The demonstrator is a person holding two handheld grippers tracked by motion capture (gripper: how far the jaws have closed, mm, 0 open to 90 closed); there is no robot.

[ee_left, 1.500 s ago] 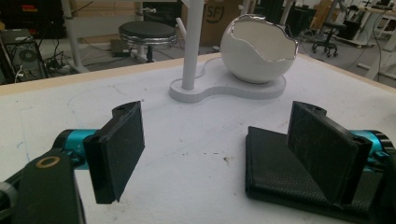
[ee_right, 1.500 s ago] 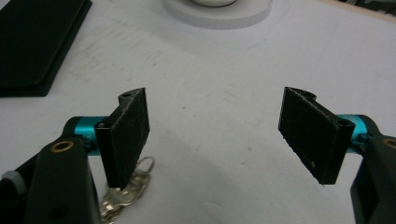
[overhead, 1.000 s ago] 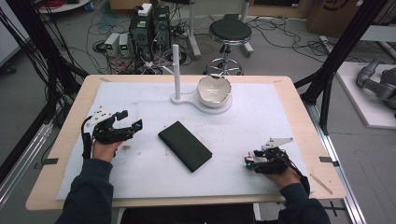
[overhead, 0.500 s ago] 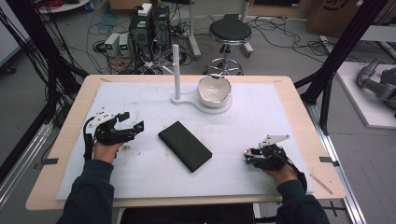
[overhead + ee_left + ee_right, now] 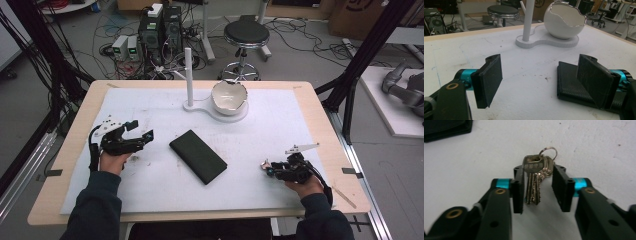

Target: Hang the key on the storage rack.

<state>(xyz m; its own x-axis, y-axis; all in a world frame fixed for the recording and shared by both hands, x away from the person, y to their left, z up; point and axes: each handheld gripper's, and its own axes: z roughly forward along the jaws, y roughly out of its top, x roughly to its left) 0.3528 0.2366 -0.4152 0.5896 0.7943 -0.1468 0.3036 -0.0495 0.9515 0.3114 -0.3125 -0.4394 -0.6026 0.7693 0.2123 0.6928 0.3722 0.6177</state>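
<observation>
From above, your right gripper [image 5: 272, 169] sits at the near right of the white mat [image 5: 280, 125], its jaws pointing left toward the black case [image 5: 198, 156] in the middle; the keys are too small to make out from up there. Your left gripper [image 5: 142, 136] hovers at the near left, jaws spread wide and holding nothing, well apart from the keys — so the right hand is the one placed for the pick.

Along your left gripper, the wide jaws frame bare mat, with the case behind the right-hand jaw and the white bowl [image 5: 564, 21] and post [image 5: 527, 20] on their stand beyond.

Along your right gripper [image 5: 537, 188], the bunch of keys [image 5: 535, 177] lies between the jaws, its blades running lengthwise toward you and the ring at the far end. The jaws have just been closing and stand narrow — the left-hand one at the keys, a gap on the other side, so not yet clamped.
</observation>
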